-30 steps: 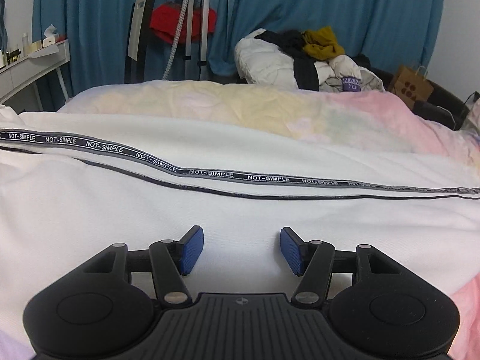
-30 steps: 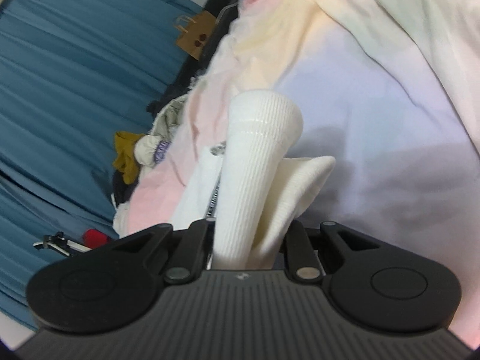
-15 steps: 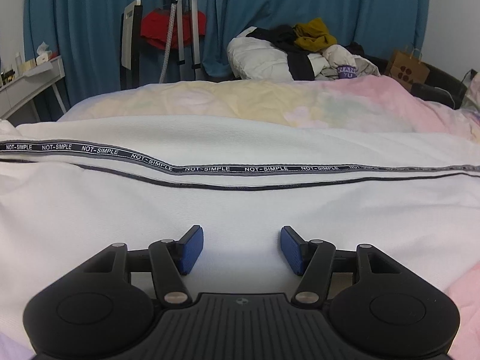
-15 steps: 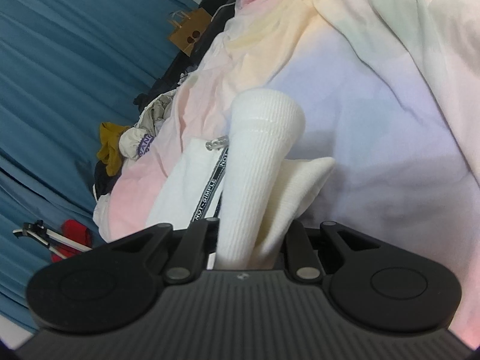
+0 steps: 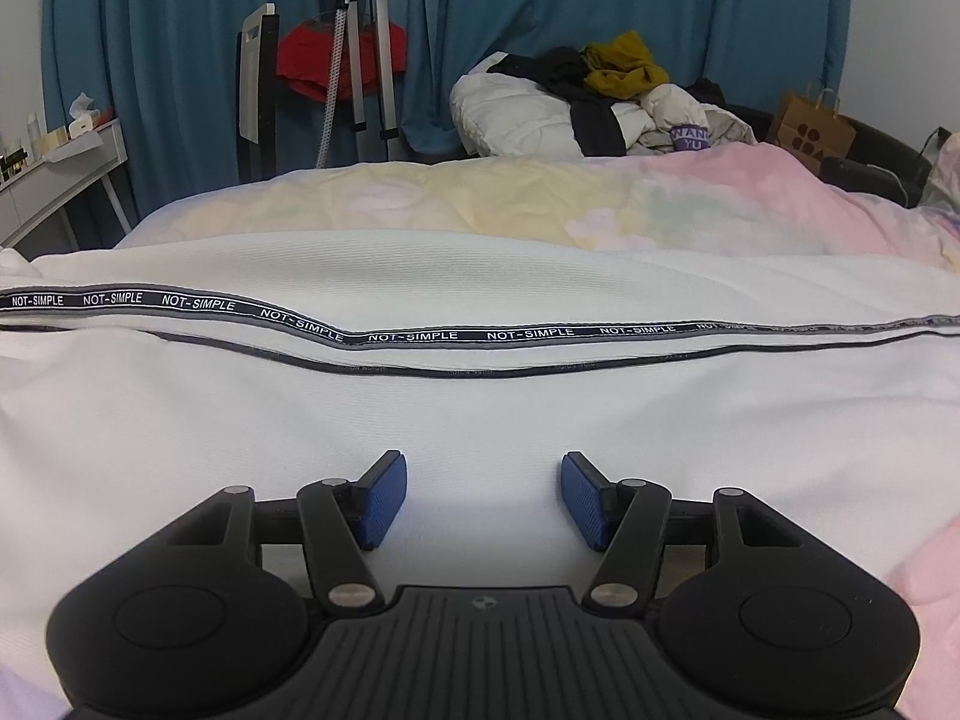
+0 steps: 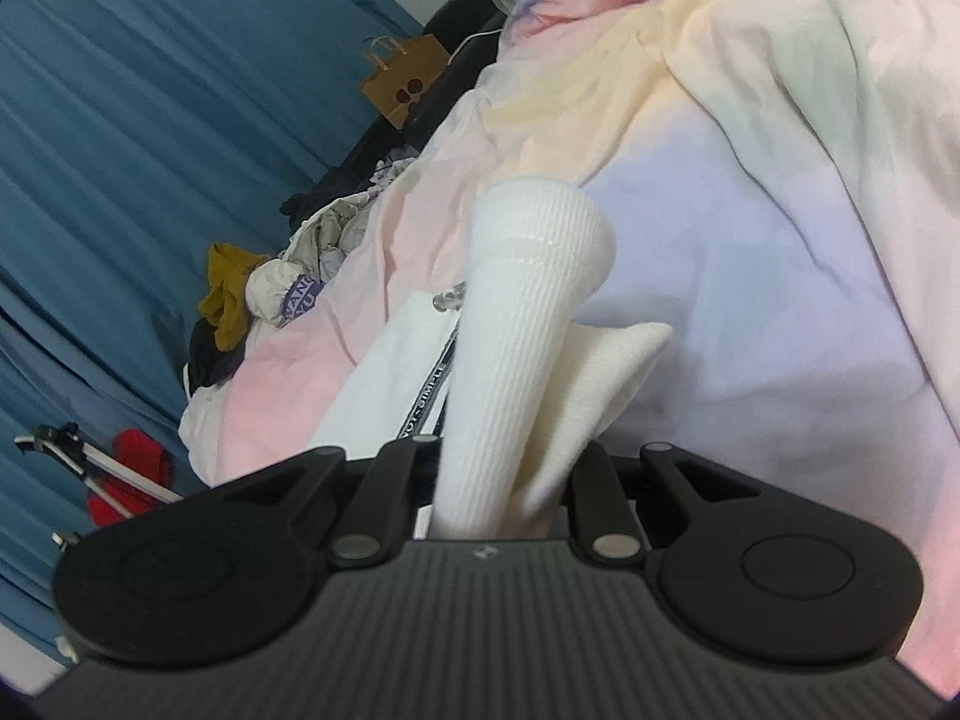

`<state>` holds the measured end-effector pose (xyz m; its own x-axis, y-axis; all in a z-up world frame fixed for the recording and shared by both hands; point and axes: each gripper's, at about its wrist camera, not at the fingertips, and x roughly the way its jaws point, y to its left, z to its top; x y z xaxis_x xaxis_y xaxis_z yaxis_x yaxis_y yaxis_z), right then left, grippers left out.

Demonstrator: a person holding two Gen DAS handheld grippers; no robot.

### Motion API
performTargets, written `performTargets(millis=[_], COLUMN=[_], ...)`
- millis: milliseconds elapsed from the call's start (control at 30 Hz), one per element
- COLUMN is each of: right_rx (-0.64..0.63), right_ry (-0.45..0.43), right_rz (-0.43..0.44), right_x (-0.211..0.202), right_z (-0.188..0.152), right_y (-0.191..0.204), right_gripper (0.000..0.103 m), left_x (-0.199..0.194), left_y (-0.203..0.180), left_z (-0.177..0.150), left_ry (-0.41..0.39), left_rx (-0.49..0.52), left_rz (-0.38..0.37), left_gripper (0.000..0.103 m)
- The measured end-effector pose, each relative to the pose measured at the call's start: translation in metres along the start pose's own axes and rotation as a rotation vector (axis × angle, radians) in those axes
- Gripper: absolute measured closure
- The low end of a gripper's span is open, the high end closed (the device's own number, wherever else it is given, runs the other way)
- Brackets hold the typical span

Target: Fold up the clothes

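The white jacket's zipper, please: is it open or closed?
Open: the white jacket lies spread, its NOT-SIMPLE tape and dark zipper edge running apart.

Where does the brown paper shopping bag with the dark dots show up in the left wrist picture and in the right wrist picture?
Left wrist view: the brown paper shopping bag with dark dots stands at the far right, beyond the pastel bedspread.
Right wrist view: the bag sits upper centre-left, tilted, against the blue curtain.
Shared landmark: the mustard-yellow garment on the clothes pile.
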<state>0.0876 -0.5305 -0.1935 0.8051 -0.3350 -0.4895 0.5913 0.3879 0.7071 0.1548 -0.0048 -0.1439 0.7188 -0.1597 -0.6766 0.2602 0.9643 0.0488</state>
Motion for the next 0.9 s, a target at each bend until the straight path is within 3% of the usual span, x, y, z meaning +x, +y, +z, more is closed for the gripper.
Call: performTargets(millis=[233,467,733,900], right_rx=[0.038,-0.09,-0.146,-0.397], right_ry=[0.024,-0.019,-0.102,-0.256], right_rz=[-0.006,-0.036,-0.059,0.026], right_x=[0.004,-0.004,-0.018,-0.058], right_z=[-0.002,-0.004,-0.009,-0.025], right_y=[-0.011,0.014,0.038,0.109], right_gripper=[0.087,0.087,0.087,0.087], left_x=[0.001,0.0,0.001,-0.002], left_y=[-0.002,-0.001,0.002,0.006], left_z=[-0.003,-0.003,-0.005,-0.002], left_ry=[-0.005,-0.001,-0.006,-0.009], left_rx=[0.02,0.012,0.004,-0.025], left_rz=[0.012,0.009,-0.001,-0.012], left_gripper=[0.042,0.042,0.042,0.042])
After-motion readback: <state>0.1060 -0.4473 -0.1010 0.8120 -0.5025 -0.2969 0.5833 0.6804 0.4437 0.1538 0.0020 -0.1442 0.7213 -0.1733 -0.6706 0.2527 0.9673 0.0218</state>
